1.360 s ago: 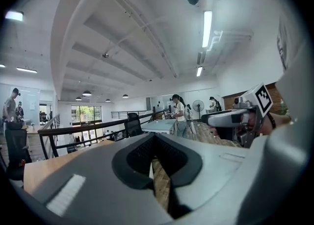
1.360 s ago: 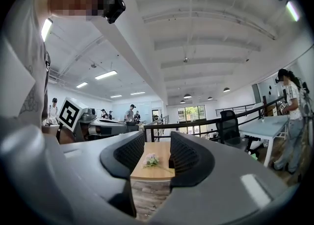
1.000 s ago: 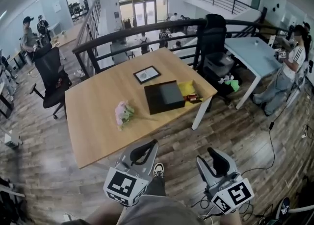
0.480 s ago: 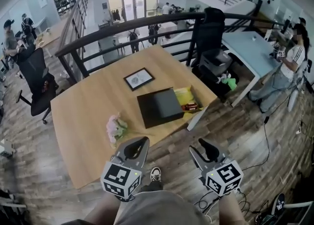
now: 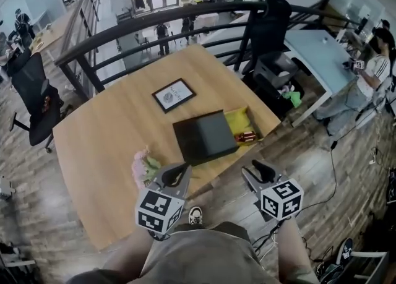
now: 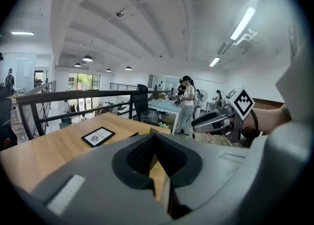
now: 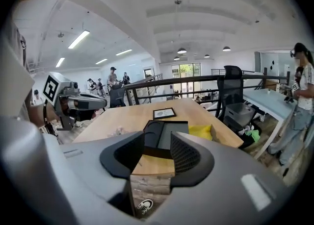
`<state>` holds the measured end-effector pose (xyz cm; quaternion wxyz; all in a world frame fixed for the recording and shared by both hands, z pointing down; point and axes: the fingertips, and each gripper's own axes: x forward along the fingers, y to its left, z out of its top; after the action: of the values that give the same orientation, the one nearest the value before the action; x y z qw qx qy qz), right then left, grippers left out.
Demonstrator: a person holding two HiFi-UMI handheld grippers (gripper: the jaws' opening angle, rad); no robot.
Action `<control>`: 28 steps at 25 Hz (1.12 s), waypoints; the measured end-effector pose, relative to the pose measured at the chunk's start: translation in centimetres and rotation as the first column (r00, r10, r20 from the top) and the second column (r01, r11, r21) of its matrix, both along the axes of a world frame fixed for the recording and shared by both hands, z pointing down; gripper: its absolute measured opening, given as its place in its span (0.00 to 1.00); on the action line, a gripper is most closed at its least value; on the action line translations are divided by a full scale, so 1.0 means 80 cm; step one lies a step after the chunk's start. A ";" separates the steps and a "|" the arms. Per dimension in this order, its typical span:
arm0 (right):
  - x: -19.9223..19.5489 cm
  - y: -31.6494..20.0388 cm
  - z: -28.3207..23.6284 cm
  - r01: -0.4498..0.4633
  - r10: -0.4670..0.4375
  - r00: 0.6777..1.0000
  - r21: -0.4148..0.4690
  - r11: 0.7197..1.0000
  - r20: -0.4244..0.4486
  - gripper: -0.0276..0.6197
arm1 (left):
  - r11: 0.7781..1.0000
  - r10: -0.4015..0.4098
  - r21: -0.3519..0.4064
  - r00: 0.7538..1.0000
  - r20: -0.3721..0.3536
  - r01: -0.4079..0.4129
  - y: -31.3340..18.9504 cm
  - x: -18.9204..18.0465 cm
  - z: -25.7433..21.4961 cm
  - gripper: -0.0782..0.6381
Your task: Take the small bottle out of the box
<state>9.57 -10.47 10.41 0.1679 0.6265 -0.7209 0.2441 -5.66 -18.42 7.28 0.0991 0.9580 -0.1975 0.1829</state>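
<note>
On the wooden table (image 5: 111, 134) an open box with a yellow lining (image 5: 237, 117) sits near the right edge. A small red bottle (image 5: 246, 136) lies in it. The black lid (image 5: 204, 135) lies against the box's left side. Both grippers hover off the table's near edge, short of the box. My left gripper (image 5: 184, 168) has its tips together and holds nothing. My right gripper (image 5: 255, 168) is open and empty. In the right gripper view the lid (image 7: 164, 138) and the yellow lining (image 7: 200, 132) show beyond the jaws; the bottle is hidden there.
A framed picture (image 5: 173, 94) lies behind the box and a pink flower bunch (image 5: 142, 166) sits near the front edge by my left gripper. A black railing (image 5: 154, 20) and an office chair (image 5: 272, 23) stand behind the table. A person (image 5: 377, 72) stands at a light blue table (image 5: 315, 54).
Both grippers have moved forward to the table's near edge, and the table now lies closer and lower in the head view. The jaws look unchanged.
</note>
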 end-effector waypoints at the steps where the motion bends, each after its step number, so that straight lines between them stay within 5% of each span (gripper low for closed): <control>1: 0.008 -0.007 0.010 -0.005 0.005 1.000 -0.020 1.000 0.001 0.27 | 1.000 0.003 -0.014 1.000 0.007 -0.003 -0.007 0.005 0.008 0.11; 12: 0.078 -0.065 0.098 -0.003 -0.017 0.995 -0.203 0.979 -0.098 0.27 | 0.995 0.041 -0.091 0.997 0.063 -0.035 -0.059 0.055 0.076 0.11; 23: 0.134 -0.123 0.174 0.127 -0.209 0.960 -0.375 0.918 -0.186 0.27 | 0.990 -0.004 -0.137 0.992 0.126 0.021 -0.103 0.107 0.118 0.11; 28: 0.166 -0.147 0.212 0.218 -0.336 0.919 -0.447 0.868 -0.205 0.27 | 0.978 -0.073 -0.180 0.981 0.178 0.105 -0.127 0.131 0.144 0.11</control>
<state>22.82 -22.25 27.38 0.4294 0.4931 -0.7048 0.2752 4.82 -28.59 18.81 0.1801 0.9153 -0.2301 0.2772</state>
